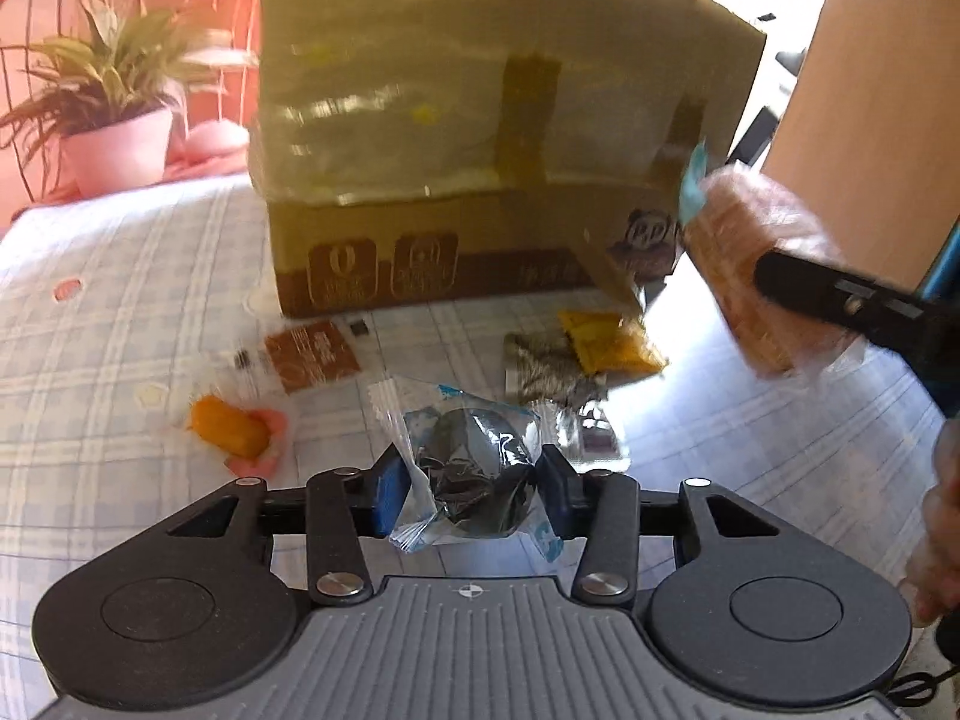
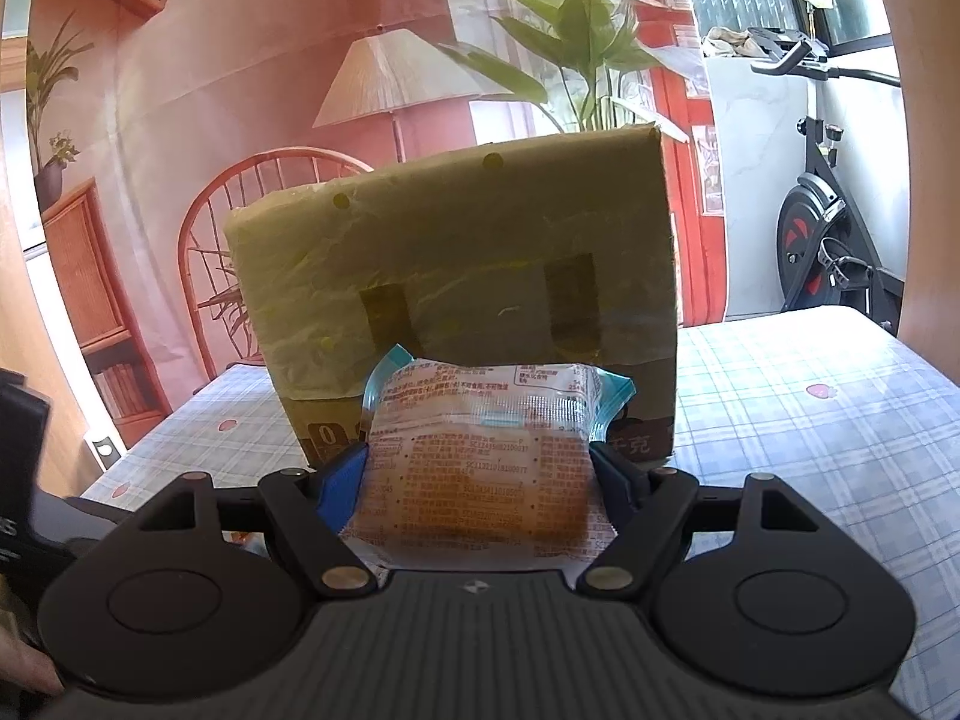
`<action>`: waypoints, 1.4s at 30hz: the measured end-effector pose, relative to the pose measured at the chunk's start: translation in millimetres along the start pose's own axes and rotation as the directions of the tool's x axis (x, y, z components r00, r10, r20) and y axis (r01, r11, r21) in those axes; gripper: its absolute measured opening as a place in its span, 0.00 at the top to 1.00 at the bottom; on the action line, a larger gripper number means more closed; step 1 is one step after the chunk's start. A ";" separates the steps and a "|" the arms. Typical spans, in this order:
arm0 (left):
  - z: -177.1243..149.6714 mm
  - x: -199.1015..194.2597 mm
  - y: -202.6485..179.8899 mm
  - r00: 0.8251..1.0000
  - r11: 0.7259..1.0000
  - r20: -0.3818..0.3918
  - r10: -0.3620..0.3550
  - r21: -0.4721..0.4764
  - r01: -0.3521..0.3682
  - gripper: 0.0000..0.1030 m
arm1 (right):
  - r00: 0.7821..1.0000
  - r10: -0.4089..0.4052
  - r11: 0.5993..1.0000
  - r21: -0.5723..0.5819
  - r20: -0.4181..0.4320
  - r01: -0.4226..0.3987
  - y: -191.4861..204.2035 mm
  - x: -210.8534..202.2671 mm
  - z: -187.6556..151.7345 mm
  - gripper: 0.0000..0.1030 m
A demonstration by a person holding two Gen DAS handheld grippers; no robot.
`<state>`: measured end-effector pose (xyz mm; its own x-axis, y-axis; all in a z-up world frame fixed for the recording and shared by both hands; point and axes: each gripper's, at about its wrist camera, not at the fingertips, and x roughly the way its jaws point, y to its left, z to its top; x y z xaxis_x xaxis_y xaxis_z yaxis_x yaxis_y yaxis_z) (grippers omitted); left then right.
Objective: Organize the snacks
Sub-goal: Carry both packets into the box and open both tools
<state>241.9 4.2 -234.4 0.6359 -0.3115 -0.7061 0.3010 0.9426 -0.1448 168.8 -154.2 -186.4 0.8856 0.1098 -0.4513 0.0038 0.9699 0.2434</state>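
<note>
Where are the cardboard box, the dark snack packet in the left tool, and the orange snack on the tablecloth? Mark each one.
cardboard box (image 1: 480, 120): left wrist view, on its taped front face.
dark snack packet (image 1: 474, 468): left wrist view, on the dark middle of the wrapper.
orange snack (image 1: 231, 426): left wrist view, on its orange body.

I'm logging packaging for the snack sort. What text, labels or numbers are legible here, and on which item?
"0": brown badge low on the cardboard box.
"千克": box's lower right corner.
Pastry packet in the right gripper: dense red print, too small to read.
Brown sachet on the table: blurred.
</note>
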 end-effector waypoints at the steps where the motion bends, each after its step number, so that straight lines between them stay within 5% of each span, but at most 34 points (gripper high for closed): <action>1: 2.2 -4.5 0.3 1.000 1.000 0.012 -0.001 -0.004 0.001 0.54 | 1.000 -0.002 1.000 0.000 0.001 0.002 0.0 -0.2 0.5 0.24; 7: 33.8 -49.0 6.5 0.991 1.000 0.131 -0.007 -0.015 0.009 0.54 | 0.999 0.006 1.000 -0.019 0.049 -0.005 0.7 -7.6 15.0 0.24; 13: 91.6 -99.7 8.7 0.950 0.999 0.311 -0.011 0.033 0.001 0.53 | 0.988 0.036 0.998 -0.058 0.151 -0.028 -0.4 -16.0 62.6 0.24; 19: 149.3 -109.0 8.7 0.923 0.999 0.384 -0.008 0.040 -0.008 0.53 | 0.970 0.059 0.994 -0.099 0.235 -0.036 -3.9 -4.8 124.8 0.24; 28: 219.5 -47.0 20.1 0.950 0.998 0.304 0.068 -0.009 -0.069 0.53 | 0.982 0.039 0.998 -0.063 0.186 -0.028 -28.9 79.1 199.9 0.24; 37: 241.3 -12.6 36.6 0.962 0.991 0.243 0.128 0.006 -0.134 0.51 | 0.997 0.027 1.000 -0.013 0.075 -0.026 -48.2 143.9 219.7 0.23; 42: 247.7 -8.9 33.0 0.956 0.986 0.255 0.142 0.044 -0.158 0.32 | 0.999 0.012 0.999 0.037 0.045 -0.014 -55.1 154.6 217.4 0.16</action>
<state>422.2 8.3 -61.2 0.8321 -0.1945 -0.5194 0.2273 0.9738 -0.0006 406.5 -237.9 -82.9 0.9058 0.1116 -0.4088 0.0088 0.9595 0.2815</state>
